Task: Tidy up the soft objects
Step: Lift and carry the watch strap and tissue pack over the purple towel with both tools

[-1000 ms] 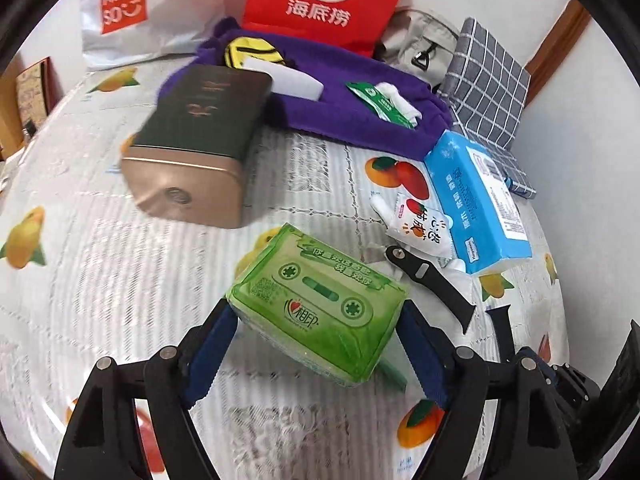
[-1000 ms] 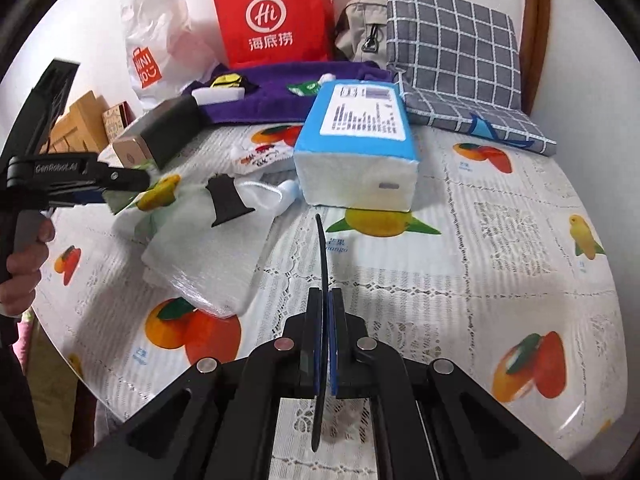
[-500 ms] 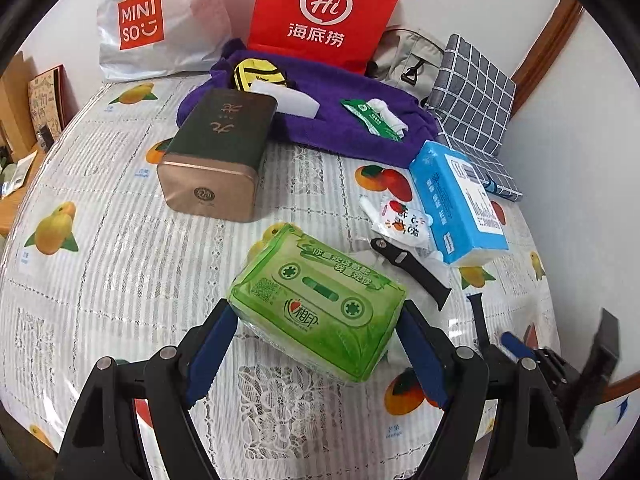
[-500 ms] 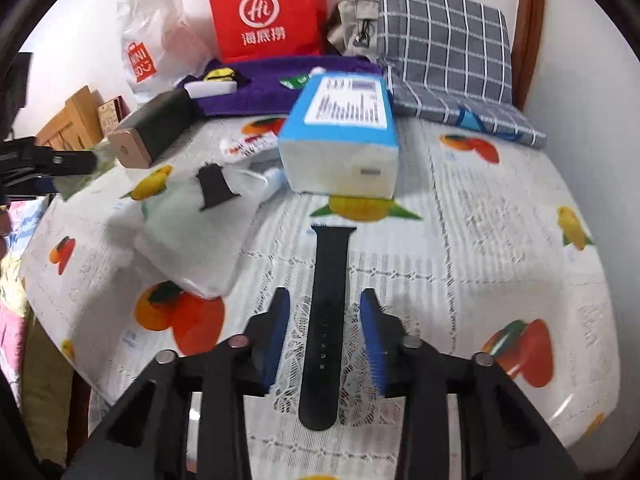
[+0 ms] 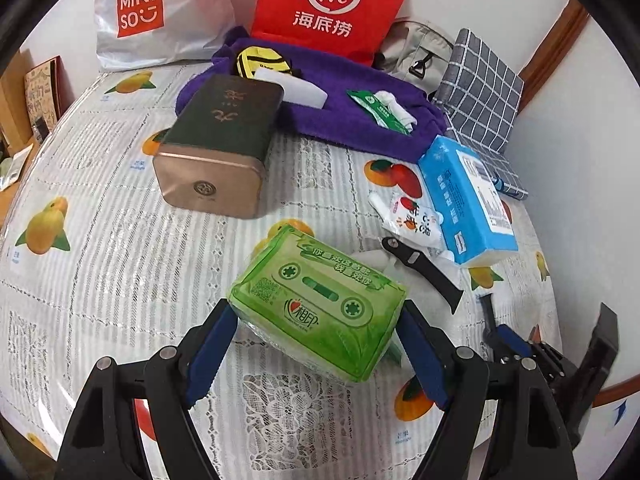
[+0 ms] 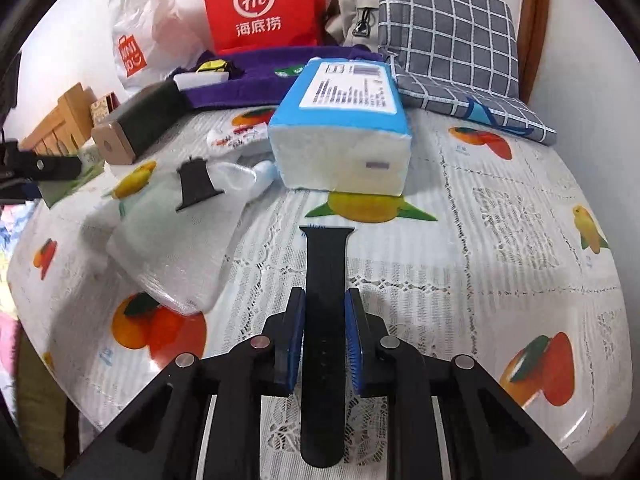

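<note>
My left gripper (image 5: 316,344) is shut on a green tissue pack (image 5: 318,302) and holds it above the table. My right gripper (image 6: 326,332) is open, its pads on either side of a black watch strap (image 6: 325,300) that lies flat on the tablecloth. A second black strap piece (image 6: 195,184) rests on a clear plastic bag (image 6: 176,240). A blue tissue pack (image 6: 344,128) lies beyond, beside a small white sachet (image 5: 412,216). A purple towel (image 5: 352,120) at the back carries a yellow pouch (image 5: 256,62) and a green wipes packet (image 5: 380,110).
A gold and dark green tin (image 5: 224,148) lies on its side left of centre. A red paper bag (image 5: 332,4), a white Miniso bag (image 5: 156,8), a grey pouch (image 5: 420,56) and a checked cushion (image 6: 448,36) line the back wall. The table edge curves close on the right.
My right gripper went from shut on the strap held edge-on to open, and the strap now lies flat between its pads. My left gripper has lifted the green pack higher.
</note>
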Demonstrator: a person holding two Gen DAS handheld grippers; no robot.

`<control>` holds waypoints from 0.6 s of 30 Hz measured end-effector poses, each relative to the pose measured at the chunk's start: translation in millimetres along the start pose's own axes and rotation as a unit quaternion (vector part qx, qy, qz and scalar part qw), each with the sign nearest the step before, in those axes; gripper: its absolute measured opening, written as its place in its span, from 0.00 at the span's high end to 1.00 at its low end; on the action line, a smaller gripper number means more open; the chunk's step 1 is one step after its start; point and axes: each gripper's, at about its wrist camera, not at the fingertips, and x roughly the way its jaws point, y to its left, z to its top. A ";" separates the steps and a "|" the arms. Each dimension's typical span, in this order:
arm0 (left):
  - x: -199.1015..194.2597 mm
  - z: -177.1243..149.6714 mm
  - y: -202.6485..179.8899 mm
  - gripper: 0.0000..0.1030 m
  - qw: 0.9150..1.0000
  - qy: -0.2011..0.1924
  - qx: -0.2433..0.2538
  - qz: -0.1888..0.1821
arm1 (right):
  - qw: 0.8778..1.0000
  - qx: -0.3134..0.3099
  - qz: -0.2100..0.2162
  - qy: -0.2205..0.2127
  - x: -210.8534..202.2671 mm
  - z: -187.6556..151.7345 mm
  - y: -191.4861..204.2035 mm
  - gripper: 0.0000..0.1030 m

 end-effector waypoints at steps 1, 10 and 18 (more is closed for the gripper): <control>-1.8 1.5 0.4 0.22 1.000 -0.003 0.001 -0.001 | 1.000 0.001 0.003 -0.006 -5.8 3.3 0.0 0.81; -22.1 24.6 -0.8 0.23 0.999 -0.035 0.020 -0.002 | 0.997 -0.014 0.022 -0.075 -58.0 49.5 9.3 0.81; -34.6 56.5 -7.0 0.23 0.998 -0.060 0.032 0.013 | 0.995 -0.033 0.023 -0.094 -60.6 99.7 17.6 0.81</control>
